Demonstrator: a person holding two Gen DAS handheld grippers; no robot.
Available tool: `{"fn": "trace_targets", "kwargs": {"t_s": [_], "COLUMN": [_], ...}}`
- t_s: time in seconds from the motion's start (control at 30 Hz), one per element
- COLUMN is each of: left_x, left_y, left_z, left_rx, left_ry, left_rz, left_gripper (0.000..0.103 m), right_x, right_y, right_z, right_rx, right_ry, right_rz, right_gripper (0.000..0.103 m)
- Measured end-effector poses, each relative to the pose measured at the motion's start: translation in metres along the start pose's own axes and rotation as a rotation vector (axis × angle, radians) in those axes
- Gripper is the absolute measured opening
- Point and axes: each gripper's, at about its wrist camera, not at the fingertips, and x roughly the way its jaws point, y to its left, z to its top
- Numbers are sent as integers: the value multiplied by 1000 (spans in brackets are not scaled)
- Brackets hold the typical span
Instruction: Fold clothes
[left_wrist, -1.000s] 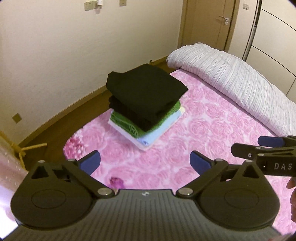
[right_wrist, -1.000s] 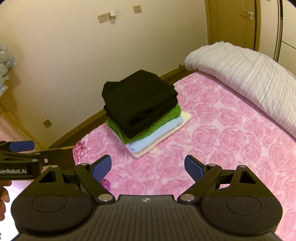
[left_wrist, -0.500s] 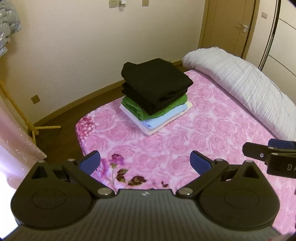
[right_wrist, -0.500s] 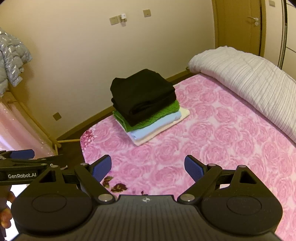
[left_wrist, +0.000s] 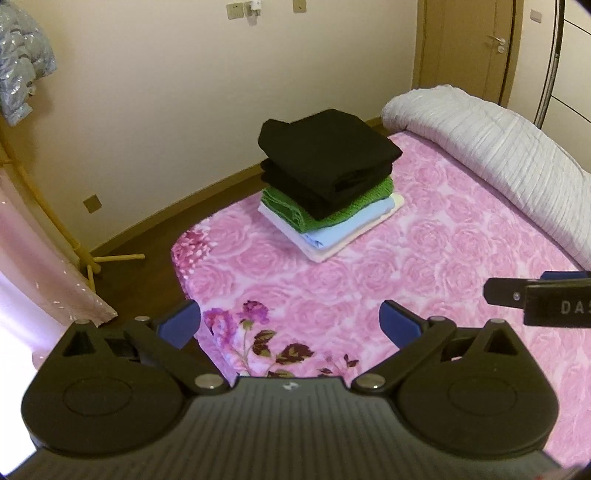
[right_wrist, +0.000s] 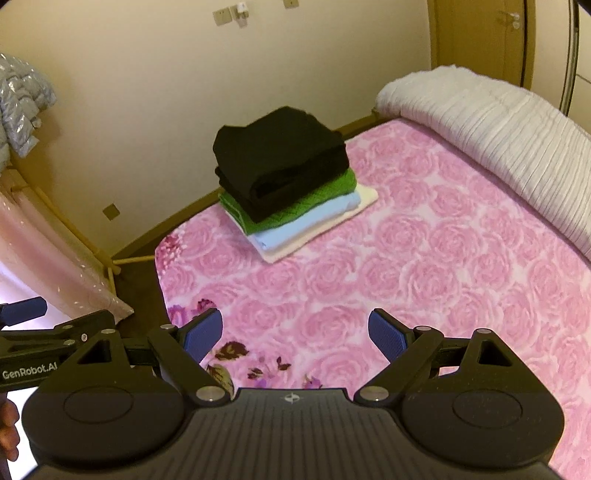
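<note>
Hanging at the far left of the room, well to the left of the stack of folded clothes (left_wrist: 327, 181), a silvery puffer jacket (left_wrist: 22, 74) droops against the cream wall (left_wrist: 147, 110), with a yellow wooden stand (left_wrist: 55, 221) and a pink plastic-wrapped roll (left_wrist: 40, 266) below it. Lower on the wall, left of the stack, sits a small brass-coloured floor socket plate (left_wrist: 92, 203), and white wall outlets (left_wrist: 243, 5) are mounted high above the stack.

The left gripper (left_wrist: 290, 323) hovers in front of the stack, over the near corner of the bed, its blue-padded fingers (left_wrist: 181, 325) spread wide with nothing between them. The stack itself rests on the pink rose-patterned blanket (left_wrist: 424, 258), close to the bed's left edge: a black garment (left_wrist: 325, 155) on top, a green knit (left_wrist: 325, 218) under it, then a light blue piece (left_wrist: 343, 232), then a cream one (left_wrist: 332, 253) at the bottom, each layer jutting out a little past the one above.

To the right of the stack, a white ribbed duvet (left_wrist: 498, 147) lies rolled along the far side of the bed, and behind it stands a wooden door (left_wrist: 472, 48) with a metal handle.

The right gripper (right_wrist: 295, 338) is held in front of the stack too, just beside its partner, fingers likewise wide apart and empty, pointing across the blanket toward the clothes. Its black body shows at the right edge of the left wrist view. A bit of the person's hand (right_wrist: 7, 428) shows at the left edge of the right wrist view.
</note>
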Motion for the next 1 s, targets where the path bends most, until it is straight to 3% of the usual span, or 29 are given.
{"fn": "trace_targets", "kwargs": {"t_s": [0.5,1.0], "left_x": [67,137], "left_y": [-2,0], "left_z": [22,55], "left_rx": [-17,-8], "left_ry": [135,211], "left_rz": [-66,-66], "left_gripper": [102,102], "right_x": [53,111], "right_y": [-11,-25], "right_z": [28,62], "right_rx": [4,46], "right_ry": [87,162], "right_rz": [-4,-31], "right_gripper": [89,89]}}
